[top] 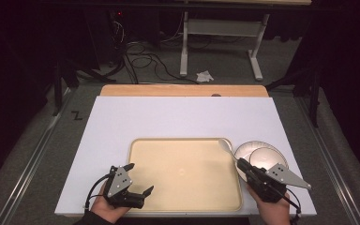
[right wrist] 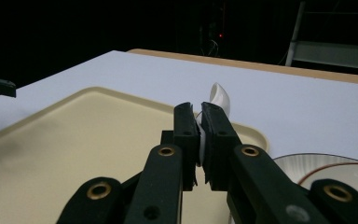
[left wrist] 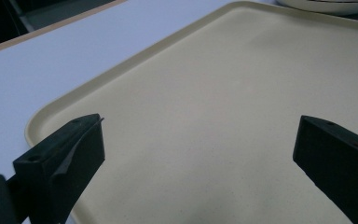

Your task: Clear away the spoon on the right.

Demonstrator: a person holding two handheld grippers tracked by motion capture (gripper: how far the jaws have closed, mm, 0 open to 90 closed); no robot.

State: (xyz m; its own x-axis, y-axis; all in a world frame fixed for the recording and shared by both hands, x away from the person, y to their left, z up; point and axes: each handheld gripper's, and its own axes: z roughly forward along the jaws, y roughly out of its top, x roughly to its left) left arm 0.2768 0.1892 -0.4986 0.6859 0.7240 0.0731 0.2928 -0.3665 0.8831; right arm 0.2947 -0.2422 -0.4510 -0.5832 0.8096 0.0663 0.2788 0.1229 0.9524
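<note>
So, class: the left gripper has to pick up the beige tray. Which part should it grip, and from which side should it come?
Grip the raised rim of the tray at its left edge, coming in from the left. The tray lies flat on the table, so the lip is the only part the jaws could close on, and the open left gripper is already near that side. The hold would probably be lopsided.

A tray (top: 185,206) lies on the counter (top: 122,117) toward my near edge, roughly centred. Just right of the tray sit two plates (top: 261,154), one stacked on the other, touching or nearly touching the tray's right rim. My left gripper (top: 139,179) is at the tray's near left corner, its jaws spread over the tray floor. My right gripper (top: 240,164) is at the tray's right rim, before the plates, clamping a spoon (top: 226,147) whose bowl points away from me, over the tray's far right corner.
</note>
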